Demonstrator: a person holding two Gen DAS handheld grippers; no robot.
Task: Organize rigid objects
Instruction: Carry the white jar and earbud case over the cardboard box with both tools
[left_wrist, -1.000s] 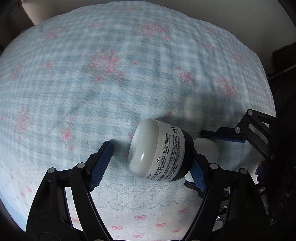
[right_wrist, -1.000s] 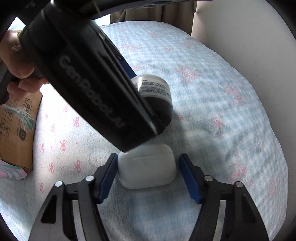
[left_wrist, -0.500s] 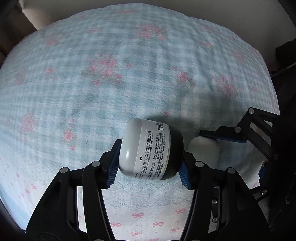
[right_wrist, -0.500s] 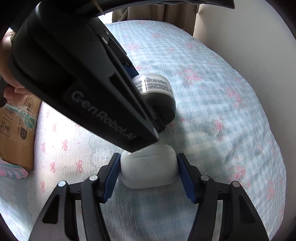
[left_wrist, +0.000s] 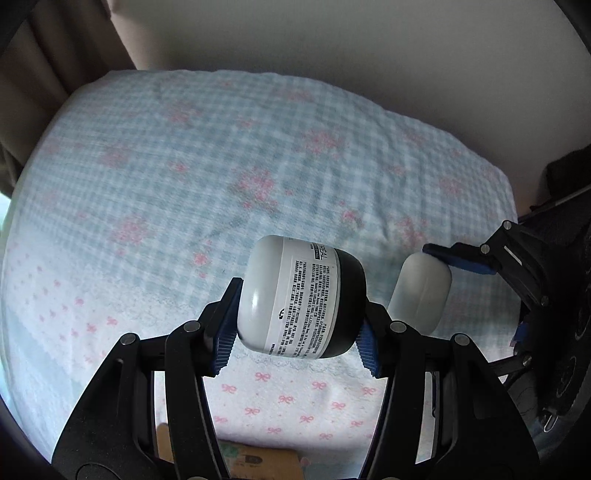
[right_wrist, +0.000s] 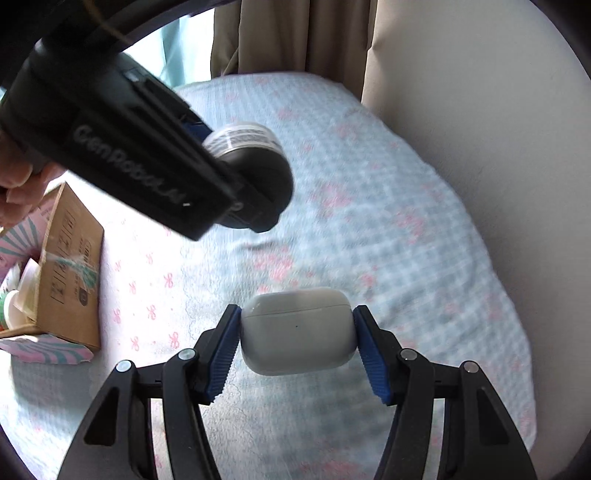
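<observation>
Left gripper (left_wrist: 297, 328): black angular linkage arms, silver round screws at the pivots, blue ribbed pads (left_wrist: 223, 345). Right gripper (right_wrist: 297, 350): same black arms, silver screws, blue ribbed pads (right_wrist: 371, 354). Pale raised lettering is borne on the left gripper's black housing at 10 o'clock, right wrist view.

Left tongs (left_wrist: 297, 328) and right tongs (right_wrist: 298, 347) both clamped, raised.
</observation>
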